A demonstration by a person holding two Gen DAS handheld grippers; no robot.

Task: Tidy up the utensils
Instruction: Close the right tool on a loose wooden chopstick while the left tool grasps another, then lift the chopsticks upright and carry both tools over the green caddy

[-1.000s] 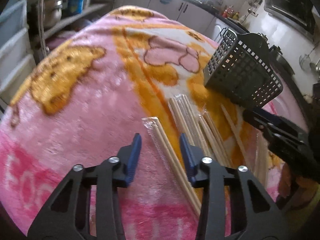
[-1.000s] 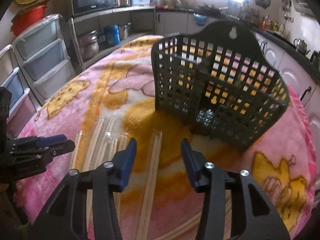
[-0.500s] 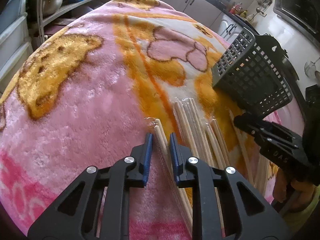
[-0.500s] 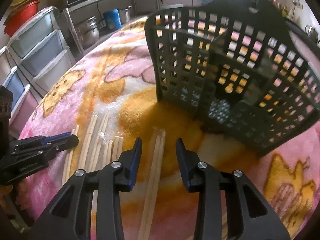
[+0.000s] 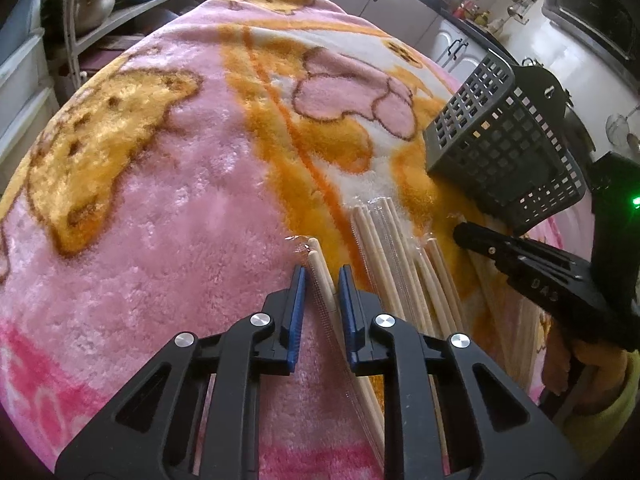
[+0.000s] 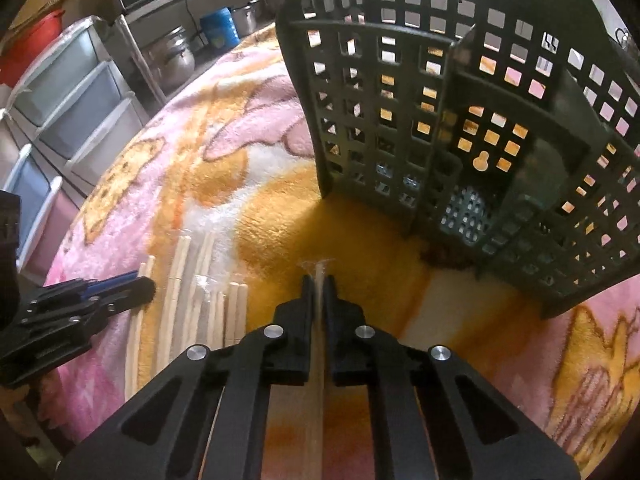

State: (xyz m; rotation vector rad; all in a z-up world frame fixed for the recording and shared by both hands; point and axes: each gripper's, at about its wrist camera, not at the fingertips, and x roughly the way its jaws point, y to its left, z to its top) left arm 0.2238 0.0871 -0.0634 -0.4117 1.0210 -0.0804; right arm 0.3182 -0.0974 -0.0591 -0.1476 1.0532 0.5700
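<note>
Both jaws have just been closing. Left gripper (image 5: 322,276) is pinching a wrapped chopstick pair (image 5: 318,258) on the blanket (image 5: 160,200); right gripper (image 6: 319,286) is clamping another pair (image 6: 319,270). Basket (image 6: 460,120) is sitting at 1 o'clock.

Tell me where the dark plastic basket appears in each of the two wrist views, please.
Left wrist view: the dark plastic basket stands at the right, above the middle, beyond the right gripper.
Right wrist view: the basket fills the upper right, close ahead.
Shared landmark: the row of wrapped chopsticks on the blanket.
</note>
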